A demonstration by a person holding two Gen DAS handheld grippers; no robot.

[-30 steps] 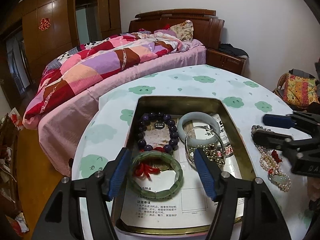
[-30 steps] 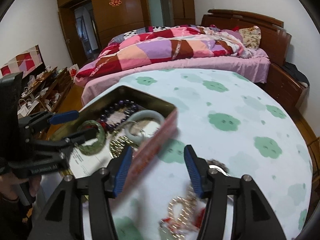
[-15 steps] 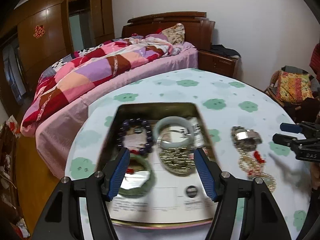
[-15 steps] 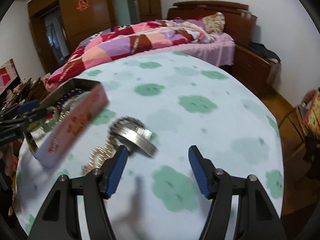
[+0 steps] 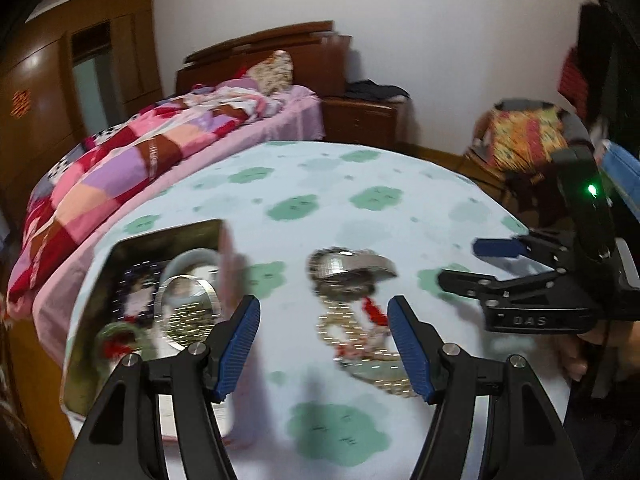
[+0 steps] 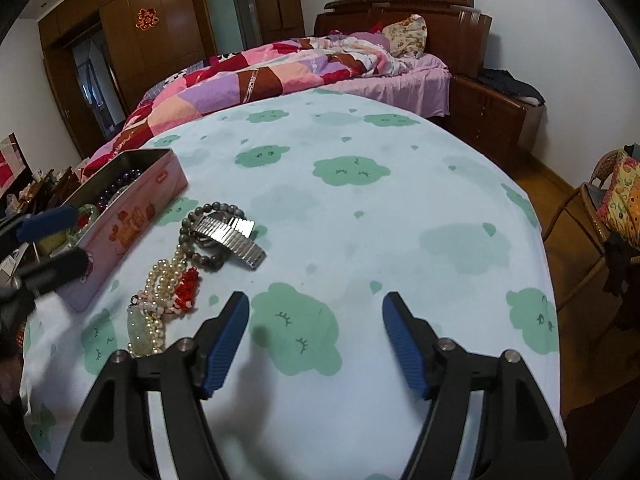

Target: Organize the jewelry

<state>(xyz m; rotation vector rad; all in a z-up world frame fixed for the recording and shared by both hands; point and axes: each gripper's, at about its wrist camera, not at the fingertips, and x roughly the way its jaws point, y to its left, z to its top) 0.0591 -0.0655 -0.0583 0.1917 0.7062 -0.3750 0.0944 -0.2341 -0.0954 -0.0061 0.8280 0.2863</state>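
Round and covered with a pale blue cloth printed with green clouds, the table [image 6: 400, 208] is set in a bedroom beside a wooden-framed bed [image 6: 304, 64] on which a pink, purple and red patchwork quilt is spread. Dark wooden wardrobes [image 6: 160, 28] are seen along the far wall, and a wicker chair with a bright patterned cushion [image 6: 616, 200] is placed at the right.

An open pink rectangular tin box [image 6: 132, 216] is seen near the table's left edge; dark purple beads, a pale jade bangle, a thin metal bangle and a green bracelet with a red tassel are laid inside it, though they are blurred in the left wrist view.

Just beside the tin, on the cloth, a small heap of jewellery is left: a silver metal expanding watch band [image 6: 230, 236] is laid across a grey-green bead bracelet [image 6: 200, 240], and below them a strand of cream pearls with a red tassel and a pale jade pendant [image 6: 160, 296] is piled.

The left gripper [image 5: 322, 344] is held wide apart over this heap with nothing clasped. The right gripper [image 6: 316, 336] is held over bare cloth to the right of the heap; its jaws have just been opening, and nothing is found between them
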